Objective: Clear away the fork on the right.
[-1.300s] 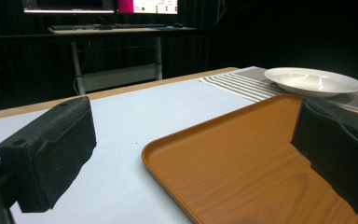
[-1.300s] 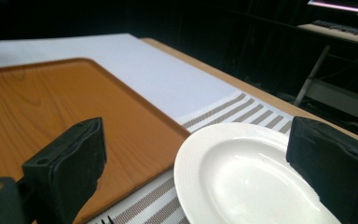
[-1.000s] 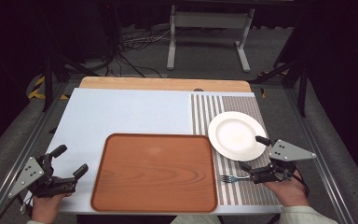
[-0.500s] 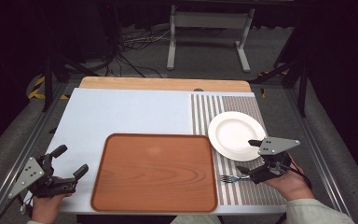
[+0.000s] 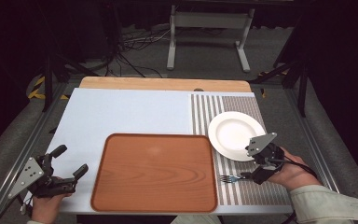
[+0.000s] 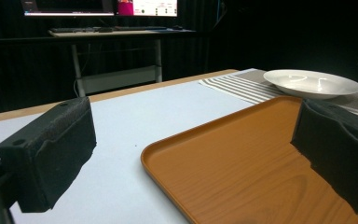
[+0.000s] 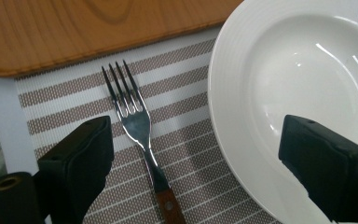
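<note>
A fork [image 5: 230, 178] with a wooden handle lies on the striped placemat [image 5: 205, 112], tines toward the wooden tray [image 5: 154, 172]. A white plate [image 5: 235, 135] sits just beyond it. My right gripper [image 5: 253, 163] hovers at the plate's near edge above the fork's handle, open. Its jaws have just been closing a little. In the right gripper view the fork [image 7: 137, 121] lies between the jaws of that gripper [image 7: 198, 140], untouched, with the plate [image 7: 298, 70] to the right. My left gripper [image 5: 70, 160] rests open at the table's front left. It [image 6: 193, 121] holds nothing.
The tray [image 6: 242, 158] lies bare at front centre, its corner between the left jaws. The plate [image 6: 312, 83] shows beyond it. A pale blue mat [image 5: 121, 112] covers the left of the table, with a wooden strip [image 5: 163, 84] along the far edge.
My right gripper has shifted left along the plate's near edge, closer over the fork's handle. The left gripper has stayed put.
</note>
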A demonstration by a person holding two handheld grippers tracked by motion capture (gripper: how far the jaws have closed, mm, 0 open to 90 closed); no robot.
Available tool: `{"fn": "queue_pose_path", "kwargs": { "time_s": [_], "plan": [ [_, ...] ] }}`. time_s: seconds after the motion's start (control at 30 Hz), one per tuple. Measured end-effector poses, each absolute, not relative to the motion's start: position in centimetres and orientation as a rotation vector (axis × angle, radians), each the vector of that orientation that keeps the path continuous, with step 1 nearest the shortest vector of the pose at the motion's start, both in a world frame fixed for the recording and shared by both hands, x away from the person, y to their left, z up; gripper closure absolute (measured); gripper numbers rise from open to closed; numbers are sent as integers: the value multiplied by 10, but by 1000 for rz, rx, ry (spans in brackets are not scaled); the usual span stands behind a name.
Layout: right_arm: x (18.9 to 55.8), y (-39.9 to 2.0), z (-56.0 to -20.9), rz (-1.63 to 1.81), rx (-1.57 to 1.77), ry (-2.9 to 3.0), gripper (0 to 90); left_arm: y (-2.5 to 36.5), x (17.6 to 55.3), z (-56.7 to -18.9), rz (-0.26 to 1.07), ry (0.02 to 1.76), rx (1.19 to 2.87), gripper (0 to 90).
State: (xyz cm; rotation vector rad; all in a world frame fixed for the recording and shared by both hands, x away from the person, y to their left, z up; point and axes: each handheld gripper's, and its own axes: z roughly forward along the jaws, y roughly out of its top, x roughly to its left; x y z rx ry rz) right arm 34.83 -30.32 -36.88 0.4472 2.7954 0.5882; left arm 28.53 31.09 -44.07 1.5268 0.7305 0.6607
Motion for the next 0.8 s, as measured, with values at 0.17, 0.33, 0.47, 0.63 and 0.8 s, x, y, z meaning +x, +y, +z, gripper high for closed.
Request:
{"fn": "queue_pose_path", "kwargs": {
  "time_s": [0.17, 0.33, 0.47, 0.63, 0.8],
  "plan": [
    [350, -301, -373, 501, 414, 2843, 128, 311, 285, -441, 664, 730, 1529, 4],
    [350, -300, -378, 393, 375, 2899, 158, 311, 285, -440, 664, 731, 1526, 4],
    [350, -299, -381, 334, 351, 2930, 158, 311, 285, -440, 661, 730, 1529, 4],
    [347, -300, -384, 255, 336, 2952, 158, 311, 285, -440, 662, 731, 1531, 4],
    [348, -302, -391, 187, 314, 2978, 169, 311, 285, -441, 665, 731, 1527, 4]
  ]
}}
